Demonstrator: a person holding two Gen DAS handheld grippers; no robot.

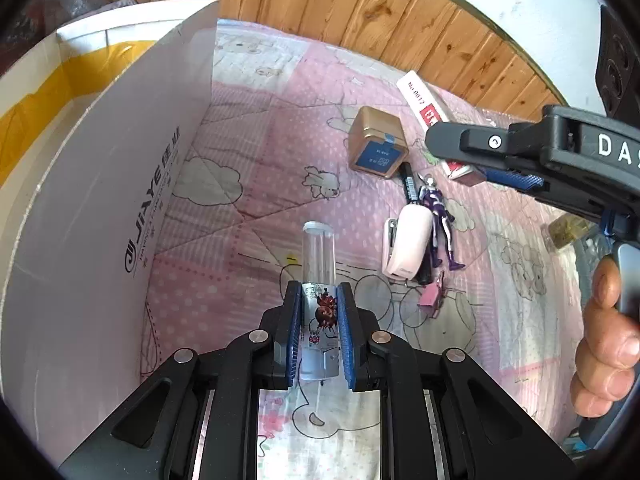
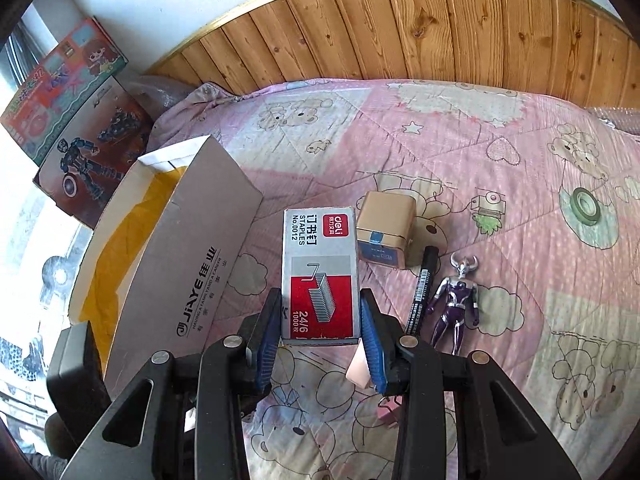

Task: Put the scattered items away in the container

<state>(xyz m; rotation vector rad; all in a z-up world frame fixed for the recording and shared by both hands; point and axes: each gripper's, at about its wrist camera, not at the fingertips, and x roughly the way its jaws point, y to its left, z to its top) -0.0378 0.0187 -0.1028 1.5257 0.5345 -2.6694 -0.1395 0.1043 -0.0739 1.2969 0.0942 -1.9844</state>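
Observation:
My left gripper is shut on a clear plastic tube with a printed sticker, held over the pink quilt beside the white cardboard box. My right gripper is shut on a red and grey staples box, raised above the quilt to the right of the open cardboard box. In the left wrist view the right gripper hangs at the upper right with the staples box in it. Loose on the quilt lie a gold box, a black marker and a purple figure.
A white stapler and a pink binder clip lie by the figure. A green tape roll sits far right. Toy boxes stand behind the cardboard box. A wooden headboard bounds the far side. A hand grips the right tool.

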